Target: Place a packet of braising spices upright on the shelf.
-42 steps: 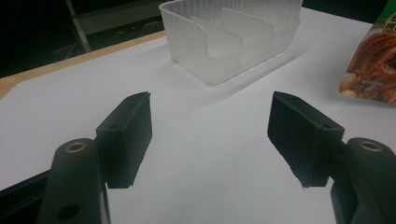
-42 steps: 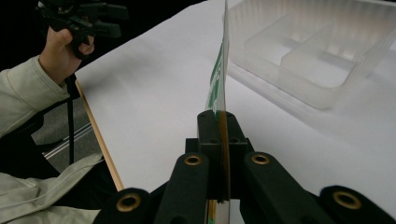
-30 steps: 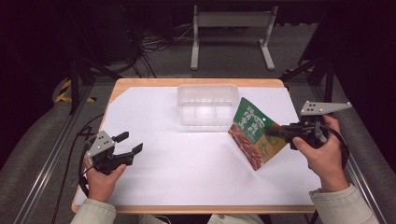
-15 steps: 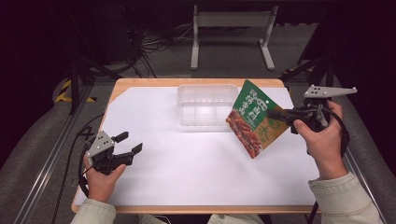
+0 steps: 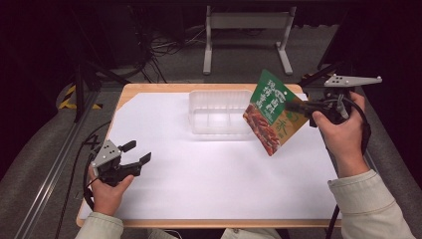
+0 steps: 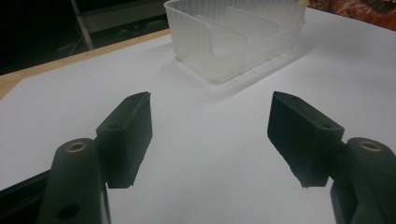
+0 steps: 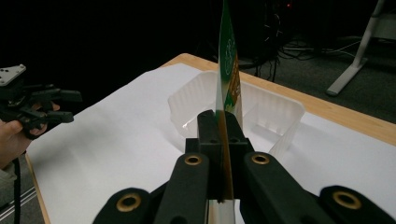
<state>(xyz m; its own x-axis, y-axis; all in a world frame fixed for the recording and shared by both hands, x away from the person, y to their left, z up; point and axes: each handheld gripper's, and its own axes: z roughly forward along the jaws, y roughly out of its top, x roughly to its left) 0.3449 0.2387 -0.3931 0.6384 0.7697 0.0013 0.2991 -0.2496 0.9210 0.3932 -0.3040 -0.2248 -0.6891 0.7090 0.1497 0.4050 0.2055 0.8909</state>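
Note:
A green and orange snack packet (image 5: 271, 112) hangs tilted in the air beside the right end of a clear plastic container (image 5: 220, 112), with my right gripper (image 5: 293, 107) shut on its right edge. In the right gripper view the packet (image 7: 228, 79) stands edge-on between the closed jaws of the right gripper (image 7: 219, 126), with the container (image 7: 243, 109) just behind it. My left gripper (image 5: 137, 153) rests open near the table's front left, nothing between its fingers. In the left gripper view its jaws stand wide apart over white paper, and the container (image 6: 233, 37) lies ahead.
White paper (image 5: 209, 174) covers most of the wooden table (image 5: 149, 88). The container has inner dividers. Beyond the far edge, on a dark floor, are a white metal stand (image 5: 244, 35) and cables.
My right hand has lifted the packet up and toward the far side, next to the container's right end. The left gripper has stayed where it was.

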